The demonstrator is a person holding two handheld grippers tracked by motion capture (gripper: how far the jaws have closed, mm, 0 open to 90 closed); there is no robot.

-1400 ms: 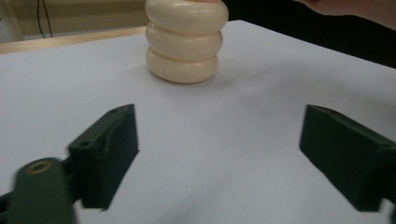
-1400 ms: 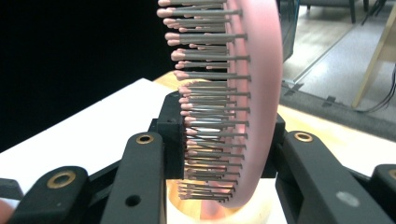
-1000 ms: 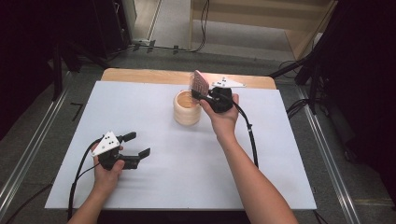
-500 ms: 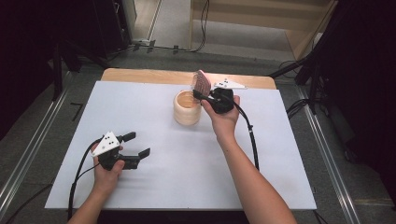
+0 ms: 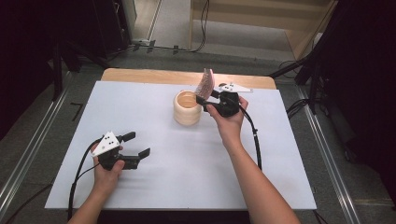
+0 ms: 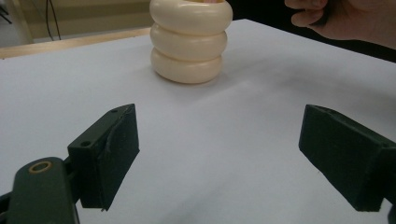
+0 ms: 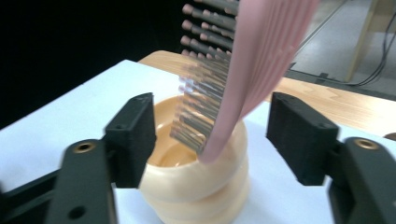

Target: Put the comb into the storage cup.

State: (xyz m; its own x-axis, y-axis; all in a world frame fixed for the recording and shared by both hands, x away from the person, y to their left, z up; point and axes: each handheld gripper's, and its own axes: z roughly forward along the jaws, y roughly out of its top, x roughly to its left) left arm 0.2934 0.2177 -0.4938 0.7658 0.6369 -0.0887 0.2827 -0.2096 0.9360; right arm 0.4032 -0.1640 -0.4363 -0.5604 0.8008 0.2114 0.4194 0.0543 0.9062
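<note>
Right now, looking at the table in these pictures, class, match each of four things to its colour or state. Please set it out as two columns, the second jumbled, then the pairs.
Column one:
1. brush
2. holder
3. left gripper
4. wooden strip

Column two:
A. cream, shaped like three stacked rings
B. light brown, along the far edge
C. pink, tilted, lower end inside the holder
D. open, holding nothing, near left

Pairs: 1-C, 2-A, 3-D, 4-B
</note>
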